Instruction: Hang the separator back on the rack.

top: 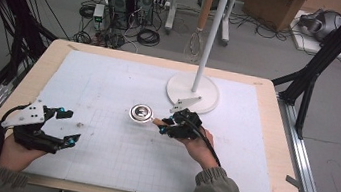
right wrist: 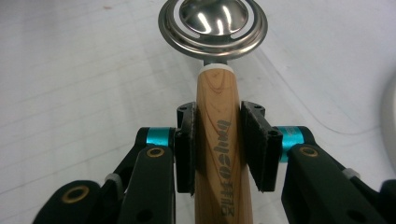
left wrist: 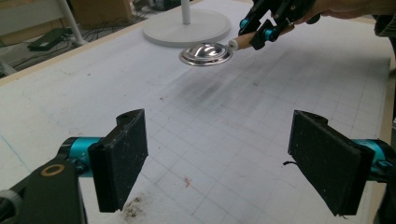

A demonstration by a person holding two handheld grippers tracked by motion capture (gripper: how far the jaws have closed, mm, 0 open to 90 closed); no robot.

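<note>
A kitchen utensil with a round shiny metal head [top: 141, 113] and a wooden handle [right wrist: 219, 135] is held near the middle of the white mat. My right gripper [top: 170, 126] is shut on the wooden handle, its pads pressed on both sides, and the metal head [right wrist: 213, 25] points away from the hand. From the left gripper view the utensil [left wrist: 206, 52] hangs slightly above the mat with a shadow beneath. My left gripper [top: 67, 126] rests at the table's left front, open, its two pads [left wrist: 122, 158] wide apart with nothing between them.
A white stand with a round base [top: 193, 91] and tall pole stands behind the utensil; a whisk [top: 195, 41] hangs from its top. The white gridded mat [top: 109, 87] covers the wooden table [top: 278, 141]. Cables and computer boxes lie on the floor beyond.
</note>
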